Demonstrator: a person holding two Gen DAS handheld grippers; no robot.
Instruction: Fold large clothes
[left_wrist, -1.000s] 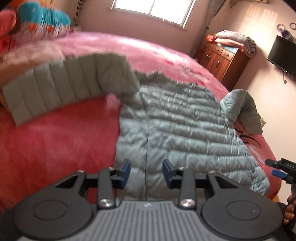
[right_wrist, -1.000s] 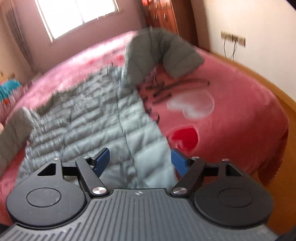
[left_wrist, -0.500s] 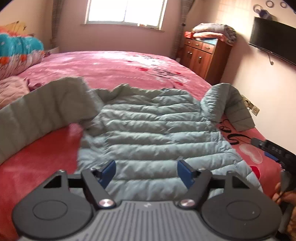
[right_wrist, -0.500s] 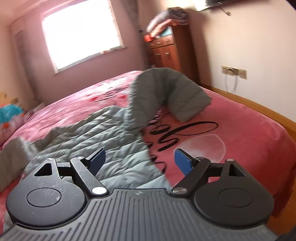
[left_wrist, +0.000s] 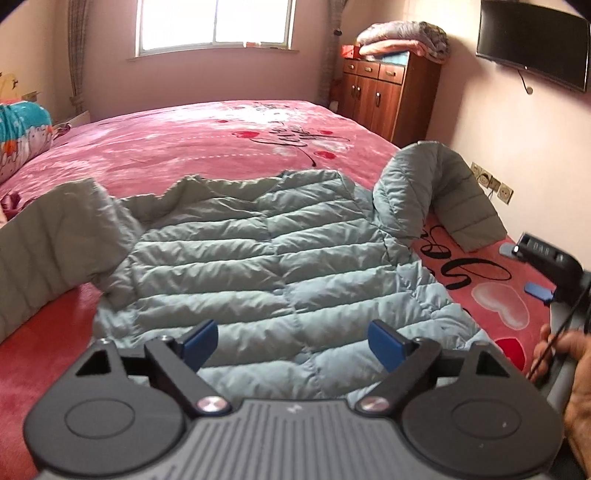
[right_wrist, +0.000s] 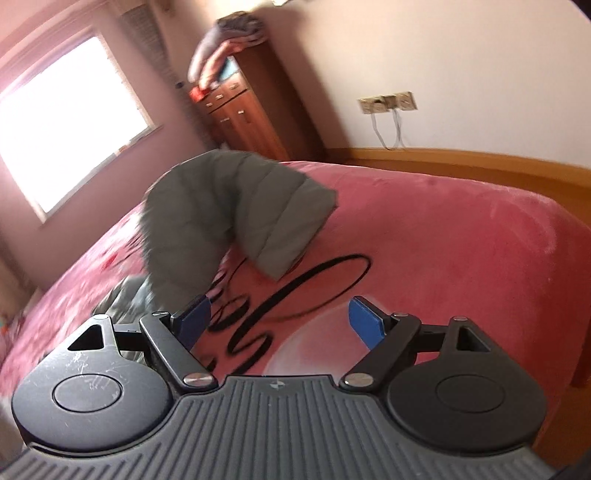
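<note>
A grey-green quilted puffer jacket (left_wrist: 280, 266) lies spread flat on the pink bed (left_wrist: 207, 147). Its left sleeve (left_wrist: 48, 240) stretches out to the left. Its right sleeve (left_wrist: 439, 192) arches up and bends down onto the blanket, and shows in the right wrist view (right_wrist: 236, 214) too. My left gripper (left_wrist: 291, 343) is open and empty, just above the jacket's hem. My right gripper (right_wrist: 279, 325) is open and empty over bare blanket, short of the right sleeve's cuff. It also shows at the right edge of the left wrist view (left_wrist: 543, 266).
A wooden cabinet (left_wrist: 388, 92) with folded blankets on top stands by the far wall. A TV (left_wrist: 532, 44) hangs on the right wall above wall sockets (right_wrist: 388, 103). A patterned pillow (left_wrist: 22, 136) lies at the bed's left. The bed's wooden frame (right_wrist: 480, 166) runs along the right.
Both grippers have swung and tilted upward, so more of the room shows. My left gripper's jaws have opened wider. My right gripper has turned right, off the jacket body toward the right sleeve.
</note>
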